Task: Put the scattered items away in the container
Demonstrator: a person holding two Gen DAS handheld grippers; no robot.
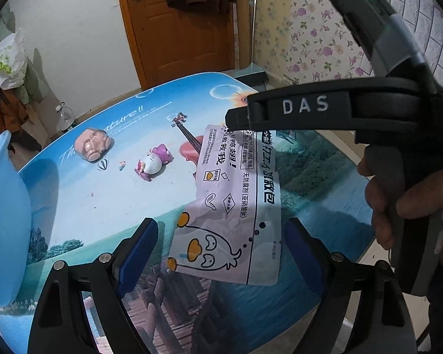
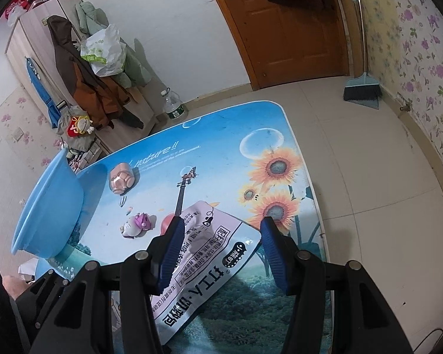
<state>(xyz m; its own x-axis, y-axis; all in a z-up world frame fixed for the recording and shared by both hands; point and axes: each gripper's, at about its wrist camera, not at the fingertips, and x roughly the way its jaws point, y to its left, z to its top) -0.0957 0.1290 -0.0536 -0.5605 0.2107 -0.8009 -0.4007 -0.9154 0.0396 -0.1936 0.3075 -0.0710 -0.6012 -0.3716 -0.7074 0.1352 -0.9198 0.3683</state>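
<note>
A white snack packet [image 1: 236, 206] with a duck drawing lies flat on the printed table [image 1: 103, 200]. My left gripper [image 1: 221, 230] is open, its blue pads either side of the packet's near end. My right gripper [image 2: 221, 230] is open above the packet [image 2: 203, 262], which lies between its pads; it also shows in the left wrist view [image 1: 236, 118] over the packet's far end. A pink blocky toy [image 1: 93, 144] [image 2: 121, 178] and a Hello Kitty toy [image 1: 153, 162] [image 2: 137, 225] lie further left. The blue basin [image 2: 50, 203] [image 1: 3, 221] stands at the table's left edge.
A water bottle [image 2: 174, 104] stands on the floor beyond the table. Coats and a plastic bag [image 2: 104, 50] hang at the back left. A broom [image 2: 361, 88] leans by the wooden door [image 2: 280, 29]. Tiled floor lies to the right of the table.
</note>
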